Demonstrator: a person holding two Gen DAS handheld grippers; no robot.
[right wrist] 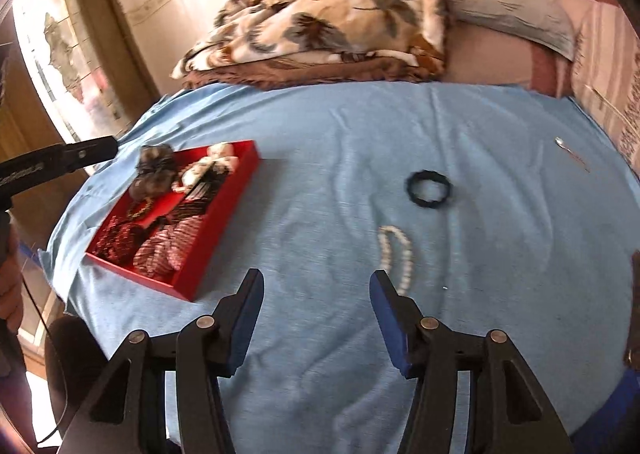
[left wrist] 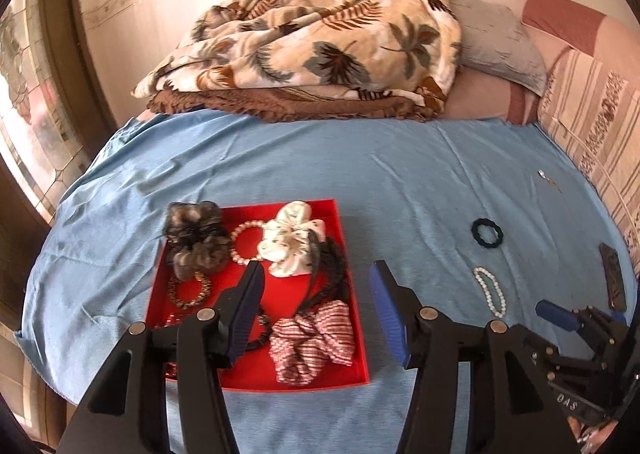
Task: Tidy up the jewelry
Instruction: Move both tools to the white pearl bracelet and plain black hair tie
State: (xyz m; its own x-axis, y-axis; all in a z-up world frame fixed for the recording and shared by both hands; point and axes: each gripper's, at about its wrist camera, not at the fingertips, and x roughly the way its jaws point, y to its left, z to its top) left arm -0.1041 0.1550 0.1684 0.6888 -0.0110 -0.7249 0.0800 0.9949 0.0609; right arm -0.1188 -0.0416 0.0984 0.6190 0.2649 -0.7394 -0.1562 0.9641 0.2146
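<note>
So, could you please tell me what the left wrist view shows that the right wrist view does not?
Only the left wrist view shows the open left gripper above the red tray, and the dark phone-like object in full. Only the right wrist view shows the open right gripper over bare blue sheet. Both show the tray, the white pearl bracelet, the black hair tie and the leaf-print blanket.

Bright window (right wrist: 60, 54) glare at left — soft blur, fisheye-bent edges.
</note>
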